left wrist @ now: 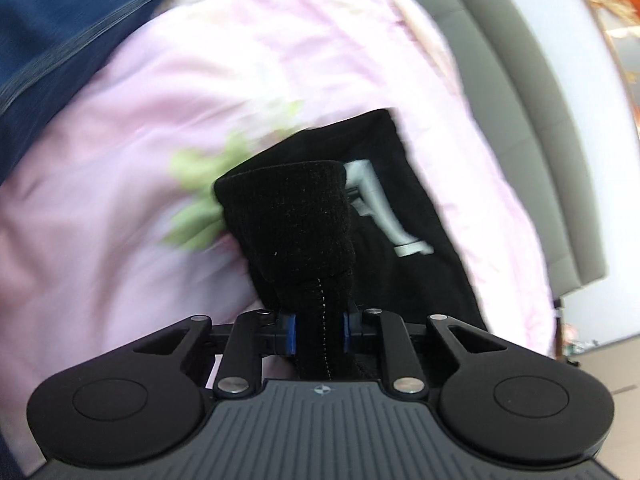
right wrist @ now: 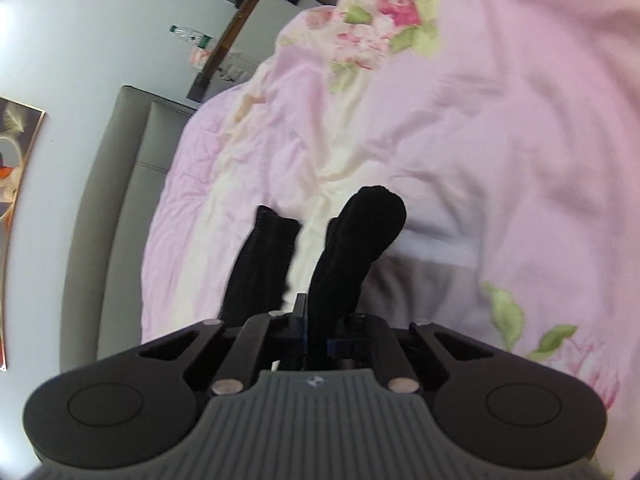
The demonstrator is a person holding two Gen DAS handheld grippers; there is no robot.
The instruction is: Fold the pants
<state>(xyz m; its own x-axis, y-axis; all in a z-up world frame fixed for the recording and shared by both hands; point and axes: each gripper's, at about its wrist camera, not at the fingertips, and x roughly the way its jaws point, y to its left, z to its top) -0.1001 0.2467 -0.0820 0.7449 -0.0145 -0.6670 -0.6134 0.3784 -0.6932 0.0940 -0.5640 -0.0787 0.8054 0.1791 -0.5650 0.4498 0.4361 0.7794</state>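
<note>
Left gripper [left wrist: 318,322], nearest the lens, is clenched on a bunched ribbed edge of the black fabric pants [left wrist: 404,216], which lie on the pink floral quilted bedspread [left wrist: 120,200]. A grey printed mark [left wrist: 384,216] shows on the flat part of the cloth. Right gripper [right wrist: 316,332] is likewise clamped on a black fold of the same pants, standing up from its jaws over the bedspread. Grey padded headboard [right wrist: 120,184] borders the bed. Clear plastic bottle [right wrist: 190,37] stands far off by the wall.

Pink floral bedspread [right wrist: 460,120], grey headboard [right wrist: 120,168], bottle [right wrist: 191,36].
</note>
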